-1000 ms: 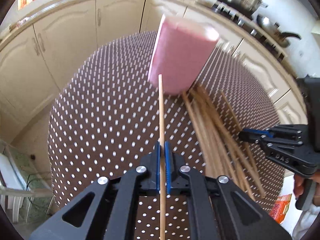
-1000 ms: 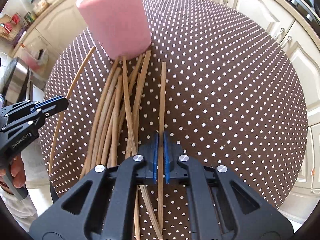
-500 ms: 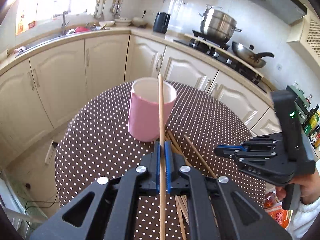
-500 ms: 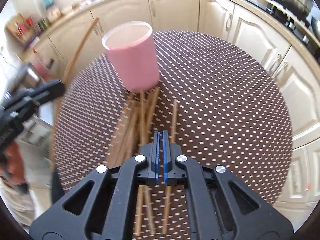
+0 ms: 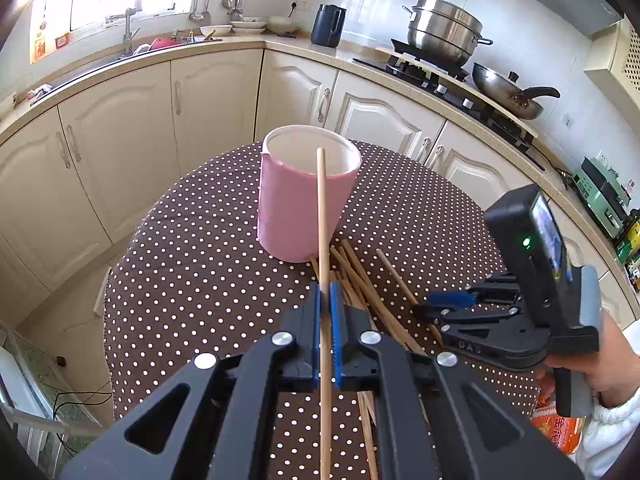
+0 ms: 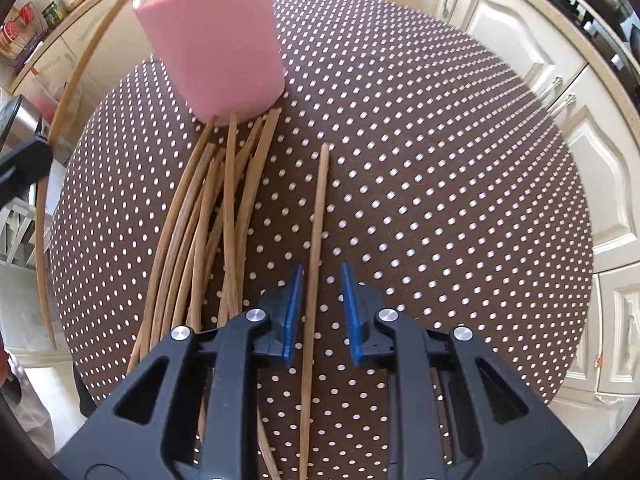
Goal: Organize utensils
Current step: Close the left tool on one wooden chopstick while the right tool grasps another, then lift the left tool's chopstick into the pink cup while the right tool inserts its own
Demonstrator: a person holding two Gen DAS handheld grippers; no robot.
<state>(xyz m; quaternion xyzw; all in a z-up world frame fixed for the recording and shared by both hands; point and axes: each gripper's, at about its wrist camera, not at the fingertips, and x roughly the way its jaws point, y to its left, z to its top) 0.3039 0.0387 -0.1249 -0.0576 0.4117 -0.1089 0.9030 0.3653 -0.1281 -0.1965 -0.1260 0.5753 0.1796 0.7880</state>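
Observation:
A pink cup (image 5: 304,196) stands upright on the round dotted table (image 5: 192,264); it also shows in the right wrist view (image 6: 212,40). My left gripper (image 5: 327,308) is shut on a wooden chopstick (image 5: 322,216), held above the table with its tip in line with the cup's mouth. A pile of chopsticks (image 6: 208,208) lies in front of the cup. My right gripper (image 6: 320,312) is open, low over the table, its jaws on either side of a single chopstick (image 6: 316,232) lying apart from the pile. The right gripper also shows in the left wrist view (image 5: 452,304).
Cream kitchen cabinets (image 5: 120,128) curve behind the table. A stove with a steel pot (image 5: 444,36) and a wok (image 5: 508,92) stands at the back right. The table's edge (image 6: 560,320) drops off on the right.
My right gripper has dropped back toward the table and opened around the single chopstick. My left gripper has risen and levelled, keeping its chopstick, now pointing at the cup's rim.

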